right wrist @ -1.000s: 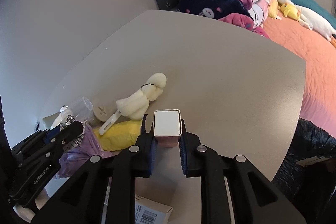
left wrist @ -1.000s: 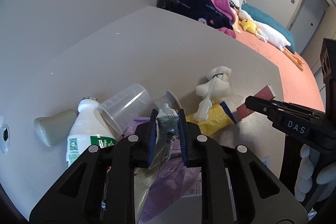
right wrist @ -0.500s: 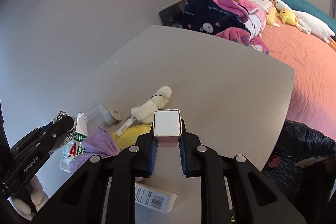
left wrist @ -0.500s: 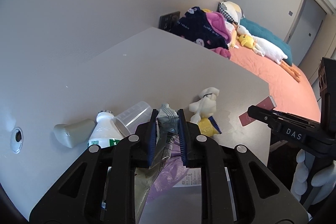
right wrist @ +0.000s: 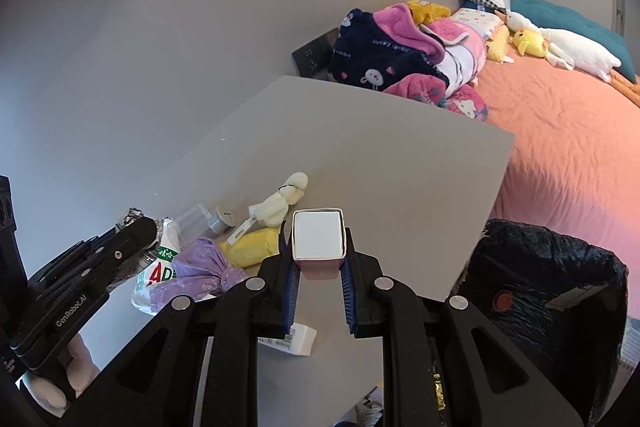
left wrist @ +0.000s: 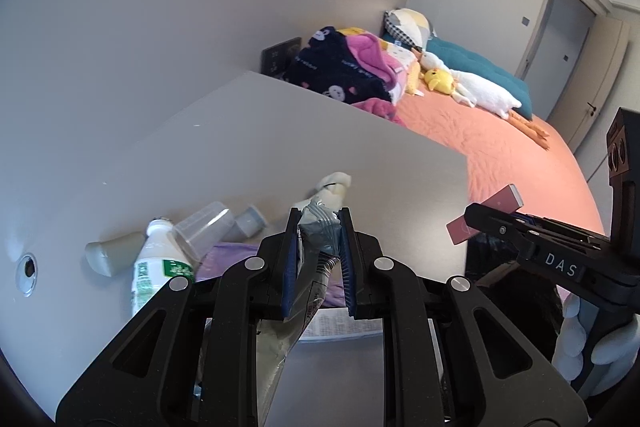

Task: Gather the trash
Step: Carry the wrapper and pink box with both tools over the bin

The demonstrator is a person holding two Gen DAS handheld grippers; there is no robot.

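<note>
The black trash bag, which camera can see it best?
The right wrist view: the black trash bag sits open at the table's right edge, with scraps inside. The left wrist view shows only a dark patch of it behind the right gripper.

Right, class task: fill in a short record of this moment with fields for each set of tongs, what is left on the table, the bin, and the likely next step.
left tongs: shut on a crumpled silvery wrapper
right tongs: shut on a small pink carton
table: white milk bottle, clear plastic cup, purple bag, yellow packet, white barcode box
bin: black-lined, beside the table's right edge, some trash inside
likely next: carry both items over the bin and let go
</note>
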